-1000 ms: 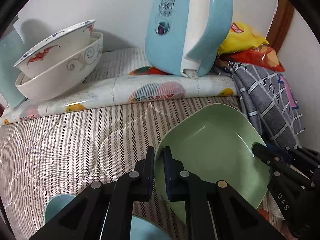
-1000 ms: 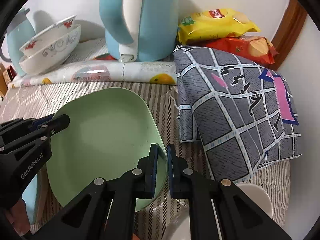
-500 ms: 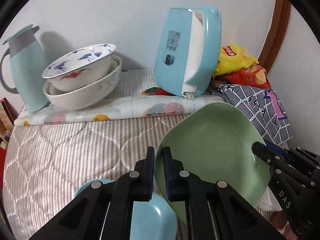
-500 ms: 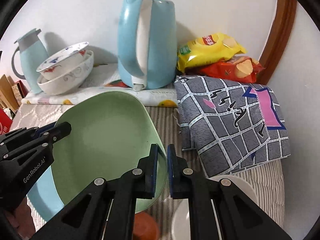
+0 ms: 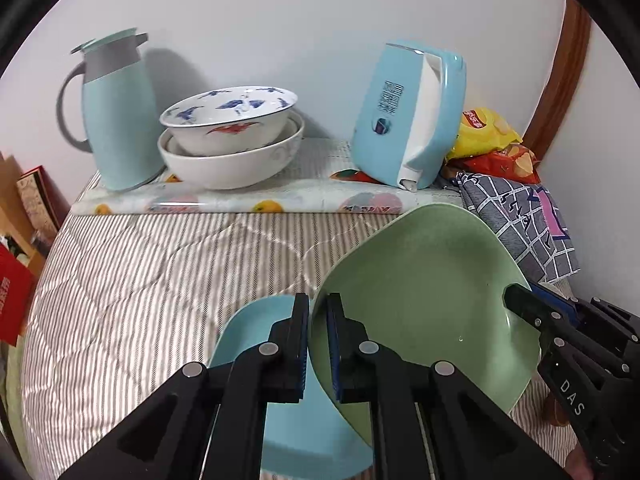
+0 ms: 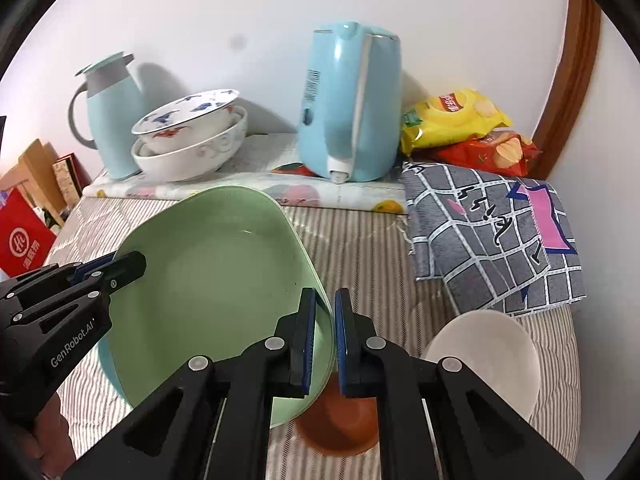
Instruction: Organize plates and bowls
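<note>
two grippers hold one green plate between them, lifted and tilted above a striped quilted bed cover. left gripper: fingers clamped on the plate's left rim, the rim pinched thin between the blue pads. right gripper: fingers clamped on the opposite rim. each gripper shows in the other's view at the far edge of the plate.

under the plate, on its left side, a light blue plate lies flat on the cover; only a sliver of it shows in the right wrist view. a small brown bowl sits low under the right gripper, partly hidden by the fingers. just right of it a white bowl rests on the cover, near the corner of a folded grey checked cloth.

back along the wall, on a strip of fruit-print oilcloth:
- teal thermos jug, far left, upright.
- two stacked bowls beside it: a blue-patterned bowl nested inside a larger white bowl with grey scrollwork.
- pale blue electric kettle, right of the bowls, handle toward the camera.
- yellow chip bag on top of a red chip bag, behind the checked cloth, close to a brown wooden door frame.

left margin: red box and some cardboard beside the bed.
</note>
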